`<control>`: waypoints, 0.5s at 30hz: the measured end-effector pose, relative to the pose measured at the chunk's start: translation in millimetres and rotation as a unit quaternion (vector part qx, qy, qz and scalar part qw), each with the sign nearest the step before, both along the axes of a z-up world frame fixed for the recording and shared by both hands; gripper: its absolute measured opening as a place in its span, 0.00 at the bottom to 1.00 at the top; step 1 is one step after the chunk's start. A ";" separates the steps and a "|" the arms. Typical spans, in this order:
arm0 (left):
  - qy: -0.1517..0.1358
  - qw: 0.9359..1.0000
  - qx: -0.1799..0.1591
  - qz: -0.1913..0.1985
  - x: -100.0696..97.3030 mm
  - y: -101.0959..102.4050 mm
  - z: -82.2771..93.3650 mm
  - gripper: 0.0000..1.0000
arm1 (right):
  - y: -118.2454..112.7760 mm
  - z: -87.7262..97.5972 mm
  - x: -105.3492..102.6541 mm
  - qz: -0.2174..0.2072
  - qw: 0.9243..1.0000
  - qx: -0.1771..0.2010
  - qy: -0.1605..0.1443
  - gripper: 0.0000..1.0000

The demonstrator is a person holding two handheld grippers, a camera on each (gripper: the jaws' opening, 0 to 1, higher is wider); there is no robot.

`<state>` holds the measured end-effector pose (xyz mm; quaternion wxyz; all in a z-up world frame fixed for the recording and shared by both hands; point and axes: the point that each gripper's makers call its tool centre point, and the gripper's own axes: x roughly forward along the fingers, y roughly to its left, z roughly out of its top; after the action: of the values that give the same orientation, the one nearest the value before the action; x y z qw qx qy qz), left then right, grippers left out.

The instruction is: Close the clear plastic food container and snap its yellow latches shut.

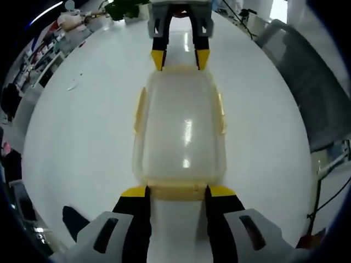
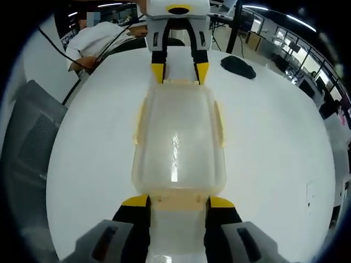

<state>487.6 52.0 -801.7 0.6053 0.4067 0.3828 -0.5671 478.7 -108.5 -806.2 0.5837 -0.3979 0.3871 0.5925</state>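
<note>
A clear plastic food container (image 1: pixel 181 131) lies lengthwise on the white table (image 1: pixel 82 137) with its lid on. Pale yellow latches (image 1: pixel 140 109) stick out a little along both long sides. My left gripper (image 1: pixel 178 191) stands open at the near short end, its yellow fingertips (image 1: pixel 134 192) on either side of the end latch (image 1: pixel 178 190). My right gripper (image 1: pixel 180 58) faces it at the far end. In the right gripper view the same container (image 2: pixel 178 142) runs away from my open right gripper (image 2: pixel 178 201), which straddles its end latch (image 2: pixel 178 204). The left gripper (image 2: pixel 180 71) stands opposite.
A grey chair (image 1: pixel 307 93) stands off the table's right edge in the left gripper view, with a plant (image 1: pixel 123 8) and cluttered shelves beyond the far edge. In the right gripper view a person in white (image 2: pixel 101 41) sits behind the table, and a black object (image 2: pixel 238 66) lies on it.
</note>
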 end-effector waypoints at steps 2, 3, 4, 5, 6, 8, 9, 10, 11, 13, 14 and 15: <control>-0.003 1.000 -0.001 0.024 0.2 1.8 0.8 0.37 | 0.0 0.3 0.3 0.000 1.000 -0.001 0.000 0.36; 0.001 1.000 -0.005 0.024 0.0 0.9 1.0 0.37 | -0.2 0.3 0.3 -0.002 1.000 -0.001 0.001 0.36; 0.000 1.000 -0.004 0.020 -0.6 1.7 0.9 0.37 | -0.3 0.3 0.3 0.000 1.000 0.000 0.001 0.36; -0.002 1.000 -0.006 0.018 -0.1 1.3 1.1 0.36 | -0.4 0.4 0.5 0.000 1.000 0.001 0.001 0.35; -0.001 1.000 -0.006 0.021 -0.1 1.3 1.1 0.36 | -0.5 0.5 0.5 -0.001 1.000 0.002 0.001 0.35; -0.003 1.000 -0.002 0.020 -0.8 0.7 1.1 0.36 | -0.5 0.5 0.5 0.003 1.000 0.001 0.000 0.35; -0.005 1.000 0.005 0.019 -1.2 -0.3 1.6 0.36 | -0.3 0.8 0.0 0.005 1.000 0.000 -0.002 0.35; -0.008 1.000 0.009 0.017 -1.0 -0.4 1.8 0.36 | -0.3 1.1 0.0 0.005 1.000 -0.002 -0.004 0.35; -0.013 1.000 0.012 0.021 0.0 -0.4 2.2 0.36 | -0.7 0.9 1.1 0.006 1.000 -0.003 -0.007 0.35; -0.020 1.000 0.009 0.016 -0.2 -1.3 3.0 0.36 | -2.4 0.7 2.0 0.008 1.000 -0.005 -0.008 0.35; -0.018 1.000 0.008 0.022 0.0 -1.1 3.3 0.35 | -3.7 0.9 2.0 0.014 1.000 -0.004 -0.010 0.35; -0.019 1.000 0.005 0.021 -0.3 -1.9 4.9 0.35 | -4.5 1.3 2.3 0.012 1.000 -0.005 -0.009 0.35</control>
<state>487.3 50.1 -796.8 0.6222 0.4121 0.3831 -0.5443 481.0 -113.0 -804.9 0.5776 -0.4111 0.3800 0.5940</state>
